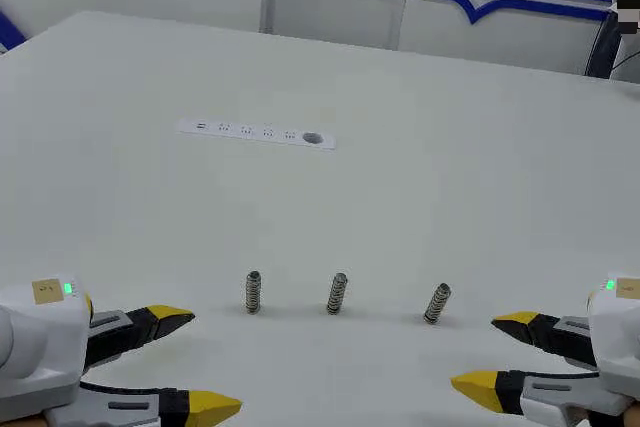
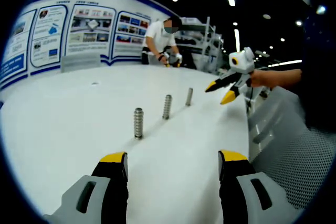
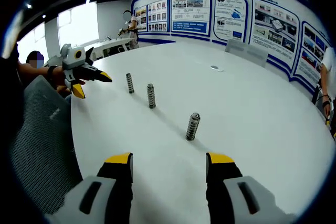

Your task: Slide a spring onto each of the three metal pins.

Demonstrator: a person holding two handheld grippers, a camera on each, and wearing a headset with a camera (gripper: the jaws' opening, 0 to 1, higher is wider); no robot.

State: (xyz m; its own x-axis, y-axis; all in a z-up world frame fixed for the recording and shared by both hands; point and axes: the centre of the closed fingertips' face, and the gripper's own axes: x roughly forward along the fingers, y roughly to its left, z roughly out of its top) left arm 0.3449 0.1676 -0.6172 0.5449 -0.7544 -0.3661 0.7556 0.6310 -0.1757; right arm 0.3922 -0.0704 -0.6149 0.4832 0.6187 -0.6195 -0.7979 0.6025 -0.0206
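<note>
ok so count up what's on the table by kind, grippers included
pins with a spring on: 3 (left pin, middle pin, right pin)
grippers, open and empty: 2 (left gripper, right gripper)
socket strip set in the tabletop: 1
total: 6

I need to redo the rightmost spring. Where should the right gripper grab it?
I'd take the rightmost spring around its middle coils, jaws closing across its width. Bring the right gripper in low from the near right: the spring stands nearly upright, slightly tilted, well apart from the middle spring.
</note>
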